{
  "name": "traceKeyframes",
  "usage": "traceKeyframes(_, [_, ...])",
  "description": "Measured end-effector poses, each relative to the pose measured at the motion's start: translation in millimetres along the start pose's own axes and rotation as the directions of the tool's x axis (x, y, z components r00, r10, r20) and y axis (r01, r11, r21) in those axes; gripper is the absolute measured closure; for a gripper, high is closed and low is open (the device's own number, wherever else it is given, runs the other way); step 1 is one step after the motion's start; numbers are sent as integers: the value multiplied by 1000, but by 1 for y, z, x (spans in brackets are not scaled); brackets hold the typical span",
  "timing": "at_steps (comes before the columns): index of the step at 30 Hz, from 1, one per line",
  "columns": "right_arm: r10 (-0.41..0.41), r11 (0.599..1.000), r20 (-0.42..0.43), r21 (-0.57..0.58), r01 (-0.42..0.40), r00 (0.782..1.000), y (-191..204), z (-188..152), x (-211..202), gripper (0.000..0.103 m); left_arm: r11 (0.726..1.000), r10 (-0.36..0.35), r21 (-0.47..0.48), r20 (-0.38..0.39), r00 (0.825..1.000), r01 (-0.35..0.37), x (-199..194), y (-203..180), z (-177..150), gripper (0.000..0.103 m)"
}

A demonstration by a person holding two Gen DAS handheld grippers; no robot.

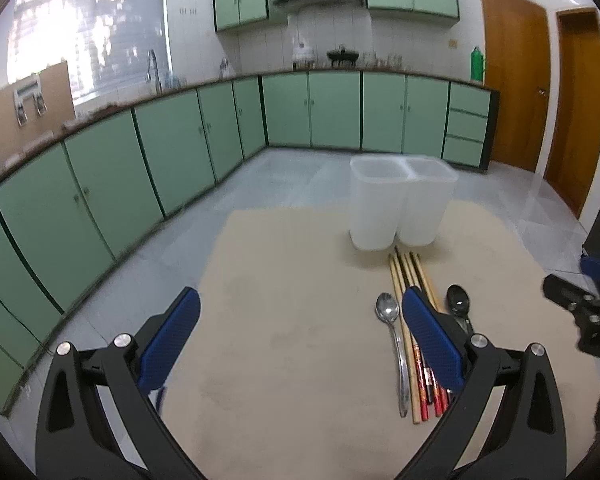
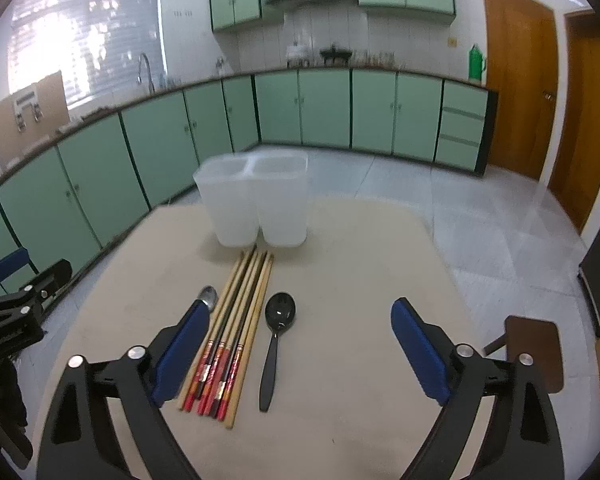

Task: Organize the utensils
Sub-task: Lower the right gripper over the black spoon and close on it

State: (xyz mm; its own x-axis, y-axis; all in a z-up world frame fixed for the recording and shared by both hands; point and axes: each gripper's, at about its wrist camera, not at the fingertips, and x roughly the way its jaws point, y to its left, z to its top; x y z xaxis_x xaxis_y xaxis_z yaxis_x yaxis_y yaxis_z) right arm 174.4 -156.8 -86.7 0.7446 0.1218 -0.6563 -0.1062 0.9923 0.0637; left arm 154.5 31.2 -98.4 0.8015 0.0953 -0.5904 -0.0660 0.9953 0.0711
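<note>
Utensils: chopsticks point(image 2: 236, 328), 2 spoons lined up on counter point(image 2: 360, 280) for sorting into holder point(image 2: 256, 204).
Left gripper point(image 1: 300, 340): wide open, empty.
Right gripper point(image 2: 300, 348): wide open, empty.

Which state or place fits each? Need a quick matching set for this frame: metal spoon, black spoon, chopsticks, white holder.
Things:
1. metal spoon
2. black spoon
3. chopsticks
4. white two-compartment holder

Descriptions:
A. bundle lying between the two spoons
B. upright at the far edge of the table
C. lying left of the chopsticks
D. lying right of the chopsticks

Pairs: 1-C, 2-D, 3-A, 4-B
</note>
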Motion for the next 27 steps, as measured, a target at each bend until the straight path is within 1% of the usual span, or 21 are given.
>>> traceKeyframes(4, [-2,1000,-93,7,3,996,2,-3,46,24,1000,13,12,-54,998,-13,34,-4,-7,5])
traceKeyframes(7, [-2,999,-161,33,7,987,3,-8,78,30,1000,13,13,-83,996,-12,47,-7,-10,5])
traceKeyframes(12, [-1,999,-213,46,11,977,2,-10,102,37,1000,15,-1,-134,991,-15,72,0,-17,5])
traceKeyframes(20, [10,998,-240,65,6,971,4,-8,119,46,1000,6,4,-171,985,-5,90,-4,-24,5])
traceKeyframes(25, [-5,999,-232,44,16,973,7,-5,123,49,1000,-6,4,-187,982,6,98,-9,-25,5])
traceKeyframes(27, [3,999,-231,52,9,973,8,-4,124,50,1000,-9,10,-194,981,11,101,-12,-25,5])
